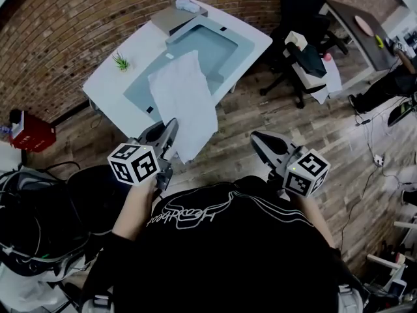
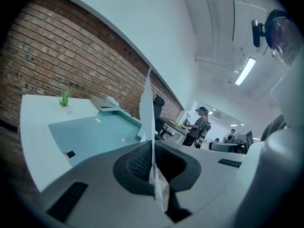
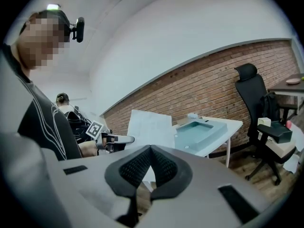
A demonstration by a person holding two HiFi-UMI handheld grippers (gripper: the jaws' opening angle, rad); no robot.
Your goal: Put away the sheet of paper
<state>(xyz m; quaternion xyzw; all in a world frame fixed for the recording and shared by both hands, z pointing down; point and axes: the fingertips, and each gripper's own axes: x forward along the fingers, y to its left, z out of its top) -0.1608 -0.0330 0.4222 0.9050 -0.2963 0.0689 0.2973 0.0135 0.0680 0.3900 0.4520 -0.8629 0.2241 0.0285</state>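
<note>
Paper (image 1: 184, 103) pinched in left tongs (image 1: 172, 125) hides part of tray (image 1: 212, 44).

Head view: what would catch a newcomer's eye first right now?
The big white sheet of paper, pinched by its near edge in the jaws of the left gripper and held up in front of the white table by the brick wall. Next, the right gripper at the right, jaws shut on nothing.

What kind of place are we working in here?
Most likely a shared office or workshop. There is a brick wall behind a white table, a black office chair on a wood floor, and people at desks farther back.
</note>
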